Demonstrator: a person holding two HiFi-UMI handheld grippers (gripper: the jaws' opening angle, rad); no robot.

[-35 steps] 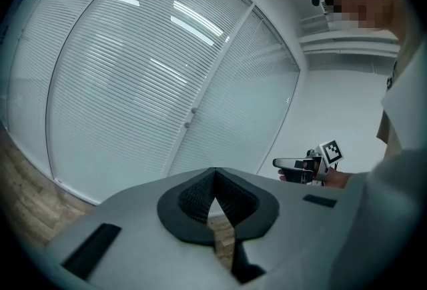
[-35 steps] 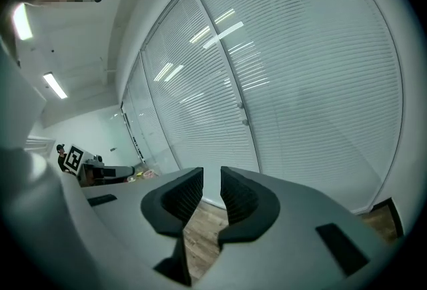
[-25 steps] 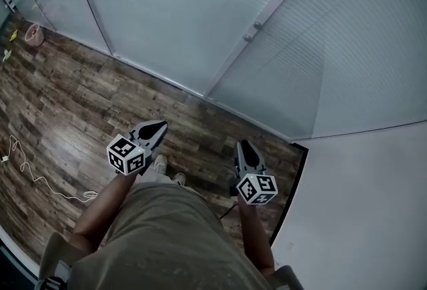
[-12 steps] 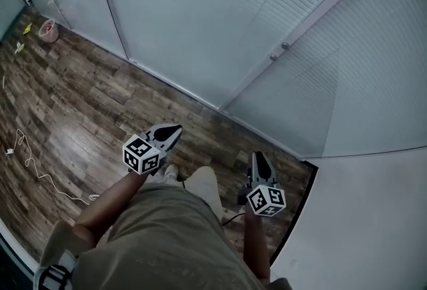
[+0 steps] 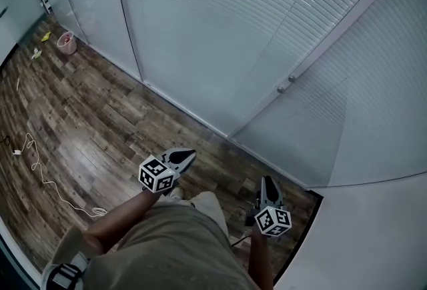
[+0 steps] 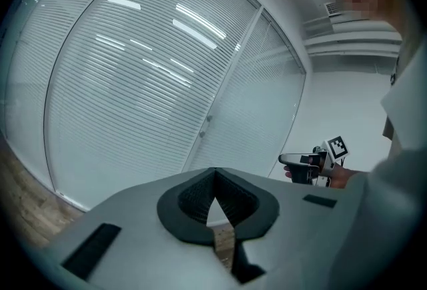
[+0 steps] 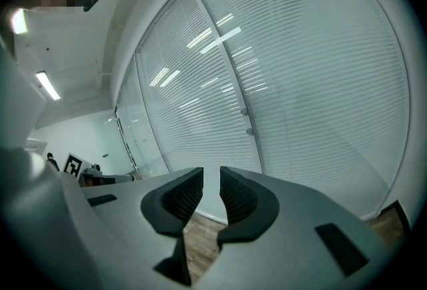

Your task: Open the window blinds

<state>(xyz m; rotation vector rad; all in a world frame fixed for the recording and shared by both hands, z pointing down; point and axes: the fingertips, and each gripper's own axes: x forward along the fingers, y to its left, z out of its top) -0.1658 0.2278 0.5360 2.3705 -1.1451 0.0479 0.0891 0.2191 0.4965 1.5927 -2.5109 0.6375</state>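
Observation:
The white window blinds [image 5: 220, 22] hang with their slats turned flat behind tall glass panels; they also fill the left gripper view [image 6: 133, 82] and the right gripper view [image 7: 300, 69]. Two small knobs [image 5: 285, 84] sit on the frame post between panels, also seen as knobs [image 6: 205, 126] and knobs [image 7: 247, 121]. My left gripper [image 5: 191, 155] is held low over the wood floor, shut and empty, well short of the glass. My right gripper [image 5: 268, 180] is beside it, jaws all but touching with nothing between them, pointing at the post. The right gripper [image 6: 288, 160] shows from the left gripper view.
Wood plank floor [image 5: 93, 115] runs to the base of the glass. A pink bin [image 5: 66, 42] stands far left by the glass, and a white cable [image 5: 47, 179] lies on the floor at left. A white wall [image 5: 380, 235] stands at right. The person's legs fill the bottom.
Both grippers have moved a little closer to the glass wall, still shut. The head view has swung, so the knobs and floor edge sit lower and further right.

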